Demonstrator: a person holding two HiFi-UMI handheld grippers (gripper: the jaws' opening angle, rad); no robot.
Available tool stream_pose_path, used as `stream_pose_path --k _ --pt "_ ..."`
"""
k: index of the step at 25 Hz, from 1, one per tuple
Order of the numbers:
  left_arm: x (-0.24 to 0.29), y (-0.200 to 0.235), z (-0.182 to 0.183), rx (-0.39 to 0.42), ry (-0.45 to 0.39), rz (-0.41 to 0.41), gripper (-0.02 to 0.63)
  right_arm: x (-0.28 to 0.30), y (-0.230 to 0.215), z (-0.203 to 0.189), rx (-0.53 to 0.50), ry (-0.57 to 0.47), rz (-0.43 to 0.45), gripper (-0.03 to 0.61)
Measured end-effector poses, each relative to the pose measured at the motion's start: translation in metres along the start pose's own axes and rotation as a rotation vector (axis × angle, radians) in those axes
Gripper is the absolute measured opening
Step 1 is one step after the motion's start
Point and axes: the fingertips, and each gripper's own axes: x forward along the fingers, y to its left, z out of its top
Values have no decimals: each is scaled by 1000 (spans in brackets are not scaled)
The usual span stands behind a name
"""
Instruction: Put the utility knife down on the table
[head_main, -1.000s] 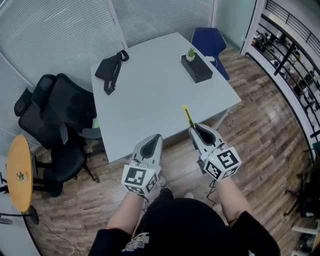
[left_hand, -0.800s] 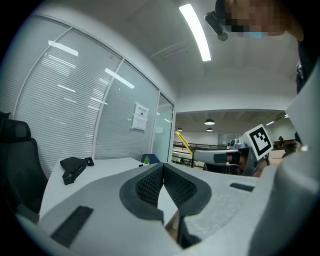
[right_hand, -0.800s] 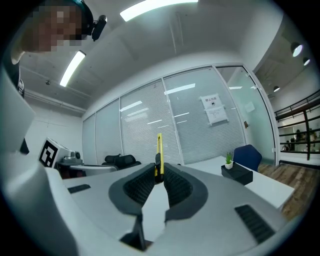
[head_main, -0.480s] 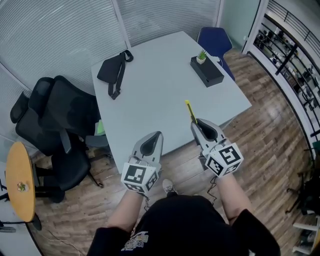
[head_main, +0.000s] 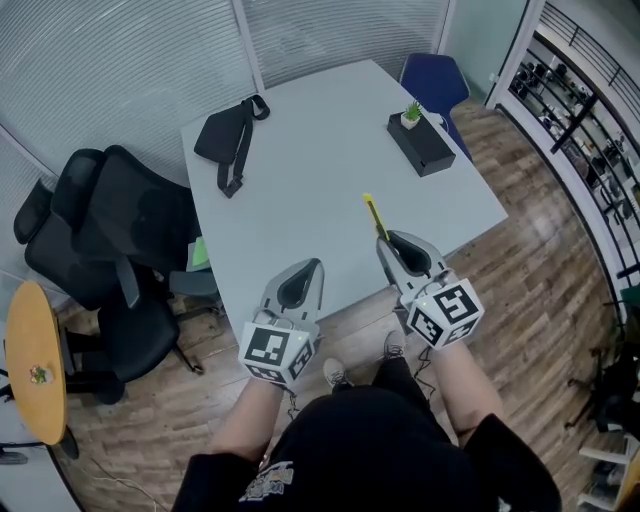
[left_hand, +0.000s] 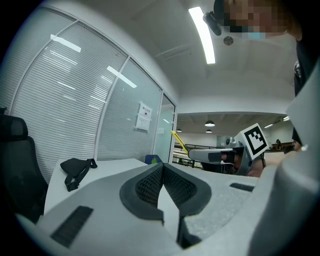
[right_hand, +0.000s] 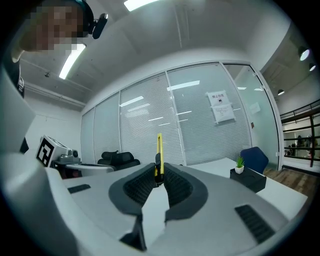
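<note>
Table (head_main: 310, 175) with bag (head_main: 226, 141), box (head_main: 422, 149)

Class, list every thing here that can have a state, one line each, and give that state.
right gripper: shut on the utility knife
utility knife: held, not yet down on the table
left gripper: shut, empty
black bag: lying on the table
</note>
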Motion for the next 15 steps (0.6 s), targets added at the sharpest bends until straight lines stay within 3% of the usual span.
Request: stream_pose_path --k 15 --pt "61 7 -16 -39 7 101 5 55 -63 -16 -24 81 136 58"
